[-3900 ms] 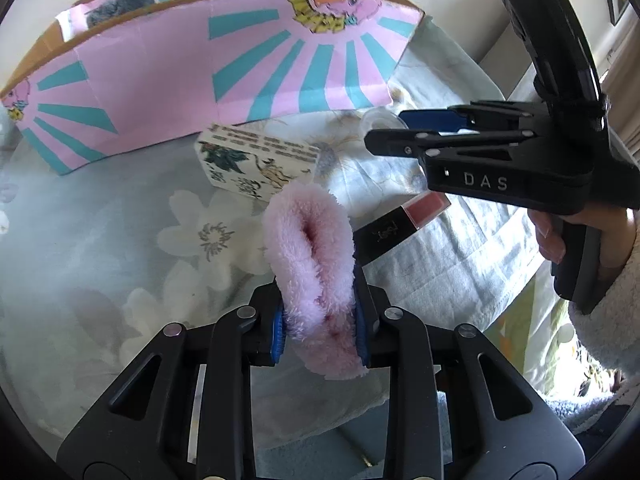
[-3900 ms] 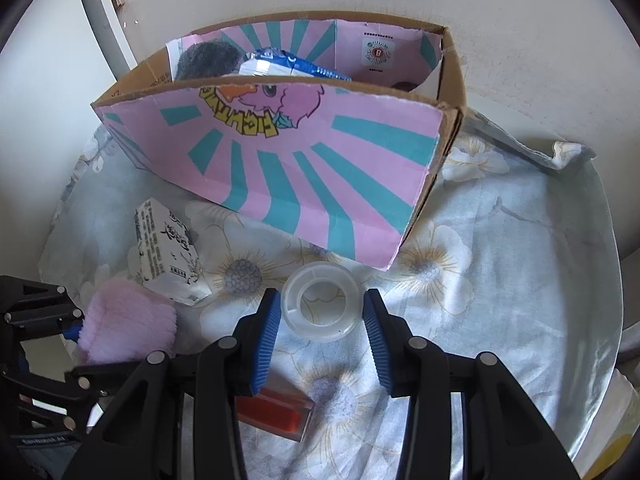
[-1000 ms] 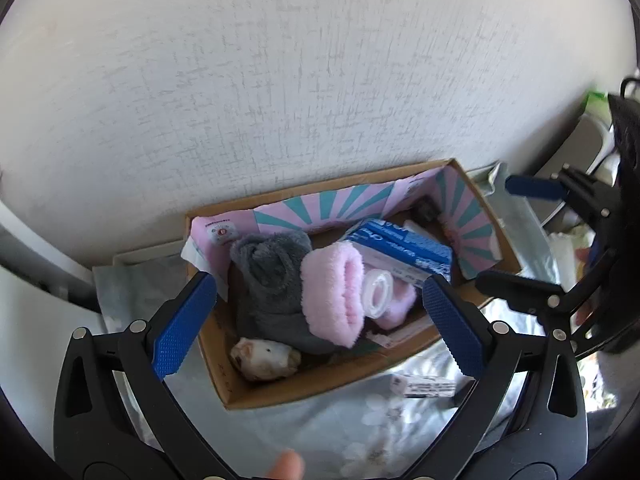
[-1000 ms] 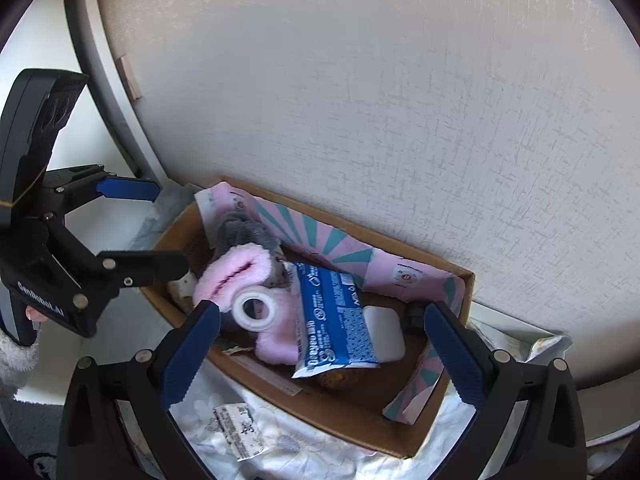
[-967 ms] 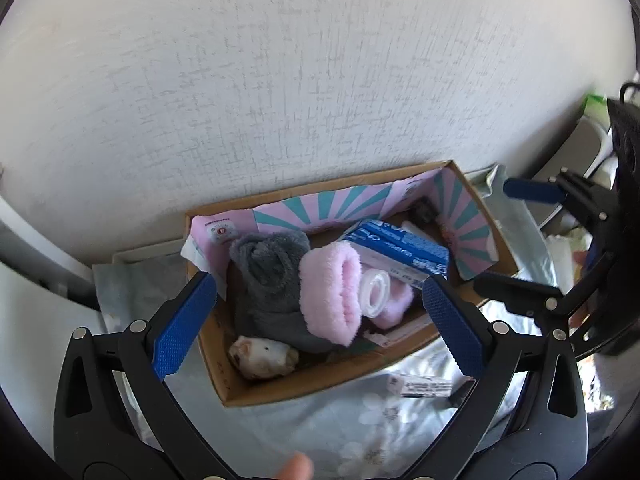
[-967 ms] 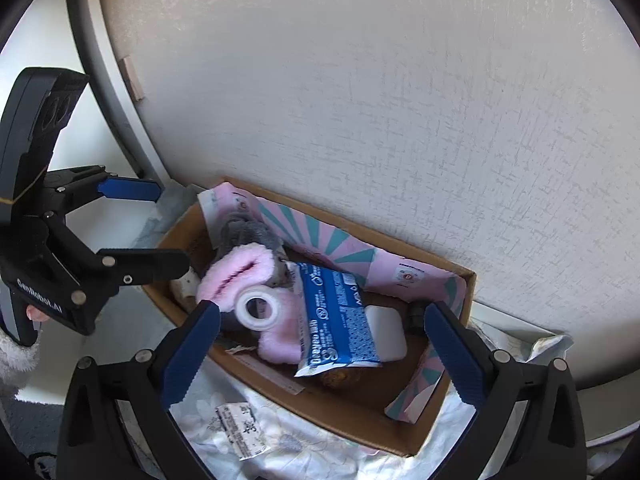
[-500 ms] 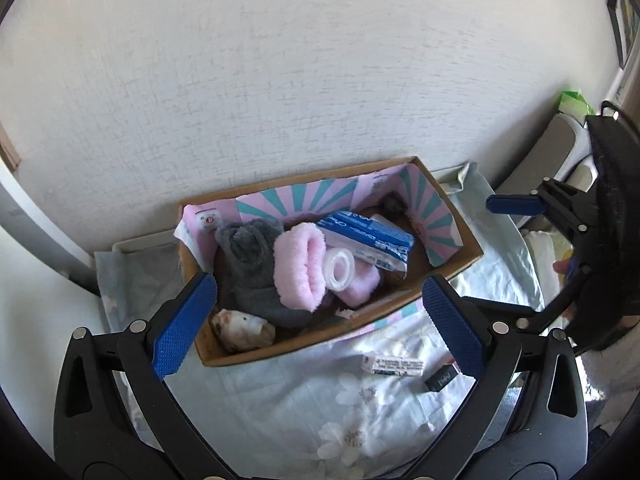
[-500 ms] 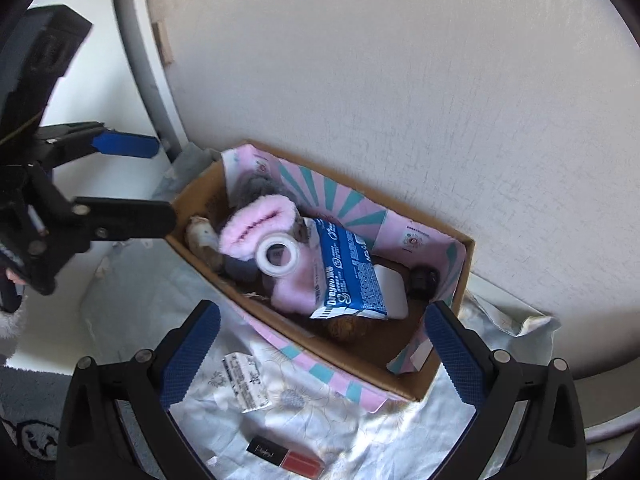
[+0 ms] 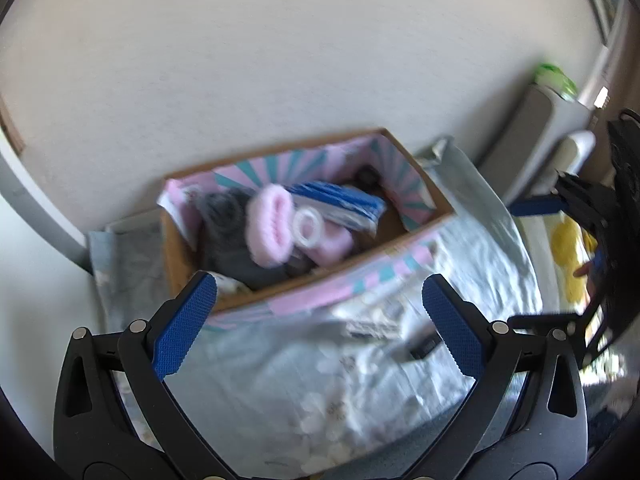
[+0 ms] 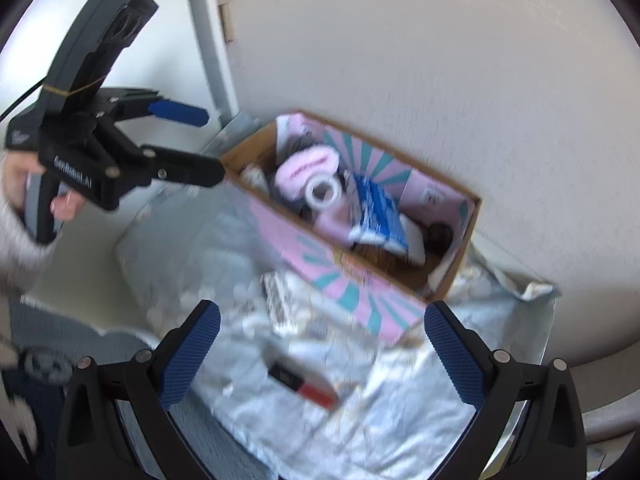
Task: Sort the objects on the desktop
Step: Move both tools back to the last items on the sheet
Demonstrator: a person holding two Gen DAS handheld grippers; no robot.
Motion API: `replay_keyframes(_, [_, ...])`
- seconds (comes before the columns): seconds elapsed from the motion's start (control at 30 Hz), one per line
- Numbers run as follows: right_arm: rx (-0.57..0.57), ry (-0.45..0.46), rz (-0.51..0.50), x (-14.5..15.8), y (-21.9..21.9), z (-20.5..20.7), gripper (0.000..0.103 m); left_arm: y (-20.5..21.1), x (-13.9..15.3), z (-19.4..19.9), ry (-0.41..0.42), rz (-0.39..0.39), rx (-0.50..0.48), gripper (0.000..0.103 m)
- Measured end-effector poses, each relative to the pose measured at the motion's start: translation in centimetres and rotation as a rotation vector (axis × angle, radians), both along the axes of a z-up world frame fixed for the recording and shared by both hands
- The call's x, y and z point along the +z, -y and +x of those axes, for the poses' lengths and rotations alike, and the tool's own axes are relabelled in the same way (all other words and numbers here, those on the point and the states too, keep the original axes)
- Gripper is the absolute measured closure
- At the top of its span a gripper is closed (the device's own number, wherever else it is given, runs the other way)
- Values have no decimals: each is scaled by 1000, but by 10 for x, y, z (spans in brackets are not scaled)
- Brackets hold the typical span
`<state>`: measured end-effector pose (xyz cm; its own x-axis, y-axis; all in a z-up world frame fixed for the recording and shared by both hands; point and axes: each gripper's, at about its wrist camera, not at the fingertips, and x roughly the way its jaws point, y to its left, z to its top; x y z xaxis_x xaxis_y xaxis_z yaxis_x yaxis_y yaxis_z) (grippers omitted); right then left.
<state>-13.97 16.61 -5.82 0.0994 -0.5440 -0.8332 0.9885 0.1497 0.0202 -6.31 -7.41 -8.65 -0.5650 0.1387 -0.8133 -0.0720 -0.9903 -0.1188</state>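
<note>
Both tools, left (image 9: 318,322) and right (image 10: 320,354), were held apart and empty; the lipstick (image 10: 304,386) and small carton (image 10: 280,300) near the table's front edge remained unboxed, to be gripped next.

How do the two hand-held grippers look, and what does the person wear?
Both are black plastic with blue textured finger pads and silver screws. The left hand-held gripper bears white "GenRoboAI" lettering, a yellow rubber band and a black cable. A fuzzy light-grey sleeve covers the wrist.
</note>
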Motion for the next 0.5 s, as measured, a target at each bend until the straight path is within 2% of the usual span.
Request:
replay_keyframes(0.13, [20, -50, -3, -18, -35, -6, 1, -19, -19, 15, 23, -1, -79, 1])
replay_keyframes(0.23, [45, -41, 3, -31, -52, -11, 1, -38, -34, 21, 40, 15, -152, 1])
replay_keyframes(0.5, [134, -76, 32, -81, -53, -12, 1, -77, -103, 2, 91, -57, -253, 1])
